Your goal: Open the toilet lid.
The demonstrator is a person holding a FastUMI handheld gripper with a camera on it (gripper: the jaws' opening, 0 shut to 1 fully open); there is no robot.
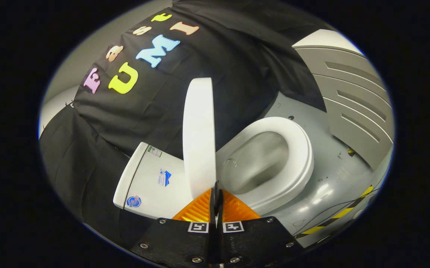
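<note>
Pressed almost together, the jaws of the gripper point(217, 193) meet with only a thin dark slit between them. The near edge of the lid point(199, 137) comes down to just where the tips meet; whether the edge is pinched in that slit or merely touching the tips cannot be told.

Farthest left hangs the booth's black cloth wall point(99, 141). Next comes the white tank point(151, 178), carrying a few small stickers, just beside and behind the lid. The lid itself stands raised, tilted up nearly on edge, its pale inner face turned toward the tank. To its right the seat point(300, 156) lies flat around the open bowl point(256, 160). Beyond that spreads the grey floor point(323, 186), with a yellow and black striped strip point(334, 217) across it and a grey ribbed panel point(356, 108) rising behind.
</note>
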